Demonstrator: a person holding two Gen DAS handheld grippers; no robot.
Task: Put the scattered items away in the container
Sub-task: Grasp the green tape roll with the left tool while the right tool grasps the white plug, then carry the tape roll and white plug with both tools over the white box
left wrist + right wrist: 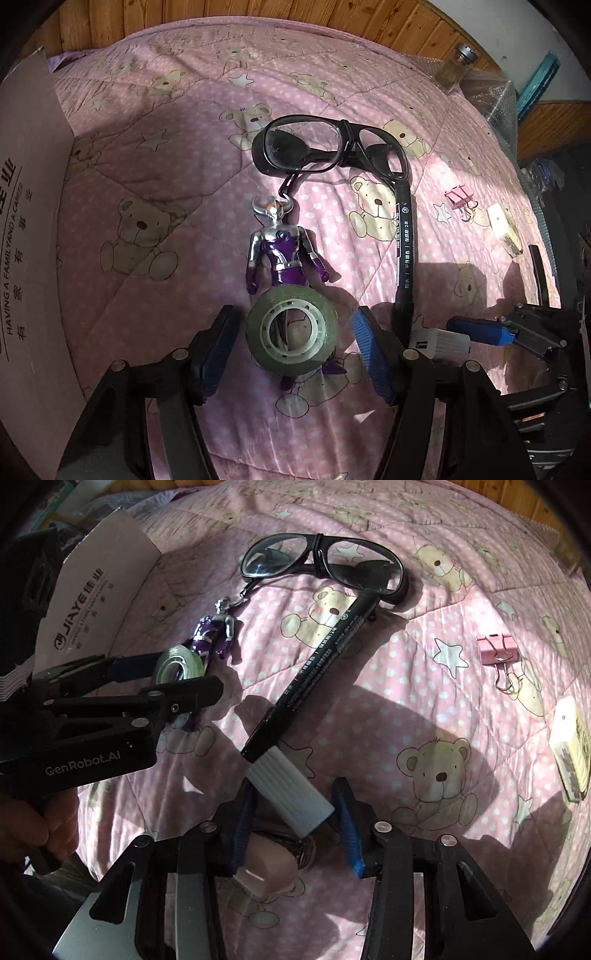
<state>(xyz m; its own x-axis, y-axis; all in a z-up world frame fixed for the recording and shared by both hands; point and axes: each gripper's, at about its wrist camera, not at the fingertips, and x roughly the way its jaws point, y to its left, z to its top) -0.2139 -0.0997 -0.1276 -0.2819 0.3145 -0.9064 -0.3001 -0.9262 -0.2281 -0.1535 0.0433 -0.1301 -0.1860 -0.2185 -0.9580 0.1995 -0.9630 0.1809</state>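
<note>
Now through the left wrist camera, our left gripper [291,341] spreads wide around a greenish roll of clear tape [291,328], pads not touching, atop the silver-and-purple toy figure [280,245]. Over to the right wrist: our right gripper [295,825] brackets, without gripping, a white ribbed charger plug [291,794] beside the black marker pen [317,664]; the white cardboard box [99,602] stands far left.

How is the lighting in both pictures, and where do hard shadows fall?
Left wrist view: strong sunlight from the right, and a hard shadow crosses the quilt beside the marker. Right wrist view: dark gripper shadows lie across the quilt's bear print, and the glasses show slight glare. Both views bend strongly at the edges.
</note>
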